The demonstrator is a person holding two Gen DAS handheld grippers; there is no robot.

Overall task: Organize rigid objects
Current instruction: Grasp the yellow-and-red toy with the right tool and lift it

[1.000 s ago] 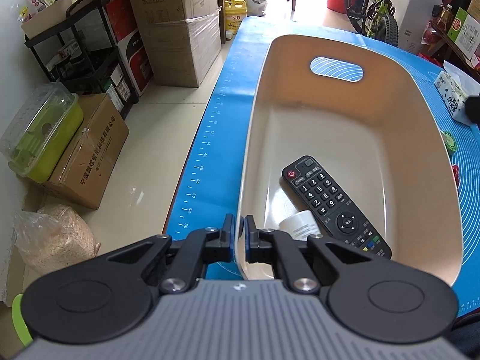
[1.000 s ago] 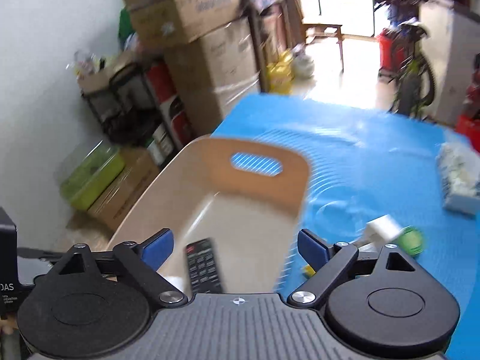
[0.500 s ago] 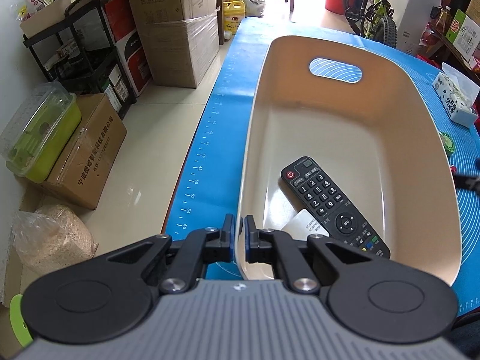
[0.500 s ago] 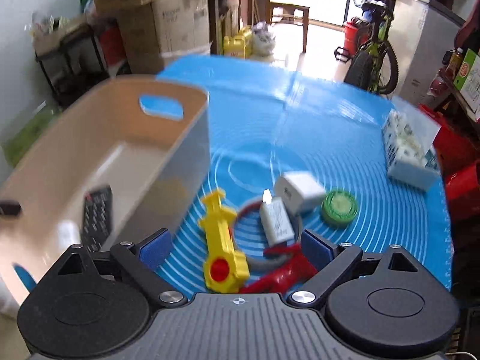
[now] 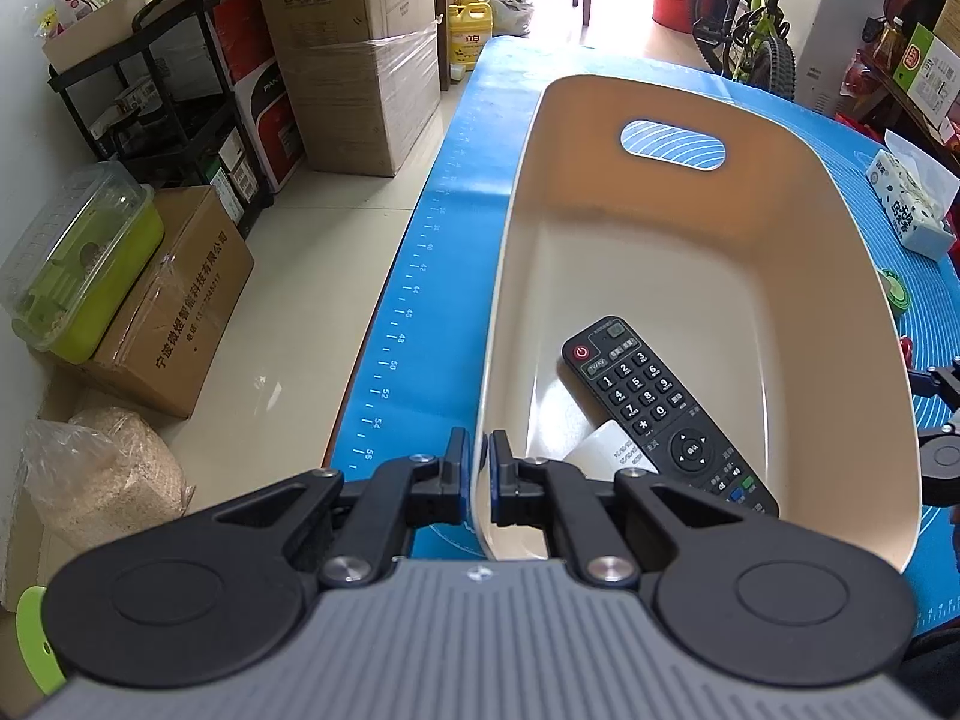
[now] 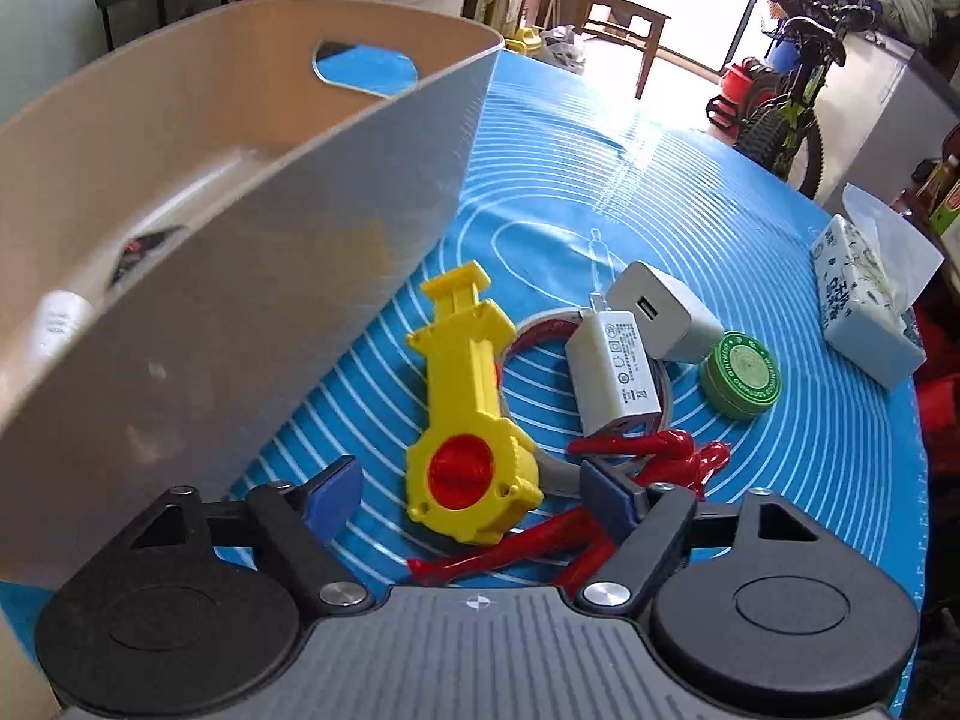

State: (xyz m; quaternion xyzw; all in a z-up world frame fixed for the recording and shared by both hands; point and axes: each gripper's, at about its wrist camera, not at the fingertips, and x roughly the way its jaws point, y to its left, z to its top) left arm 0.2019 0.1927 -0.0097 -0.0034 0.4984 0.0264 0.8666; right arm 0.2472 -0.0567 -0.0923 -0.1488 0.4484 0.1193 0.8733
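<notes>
My left gripper [image 5: 477, 468] is shut on the near rim of a beige bin [image 5: 678, 240], which holds a black remote [image 5: 660, 408] and a white item [image 5: 606, 450]. My right gripper [image 6: 474, 495] is open, with its jaws on either side of the round end of a yellow toy launcher [image 6: 465, 414] on the blue mat, just right of the bin [image 6: 240, 192]. Beyond lie two white chargers [image 6: 615, 381] [image 6: 663, 312], a green round tin [image 6: 741, 375], a red plastic piece [image 6: 654, 456] and a grey ring [image 6: 543, 324].
A tissue pack [image 6: 864, 306] lies at the mat's right edge. The table's left edge [image 5: 384, 360] drops to a floor with cardboard boxes [image 5: 174, 306], a black shelf [image 5: 156, 114] and a bicycle [image 5: 750, 42] beyond.
My right gripper has swung from over the bin down to the mat and now straddles the yellow launcher. The left gripper stays clamped on the bin rim.
</notes>
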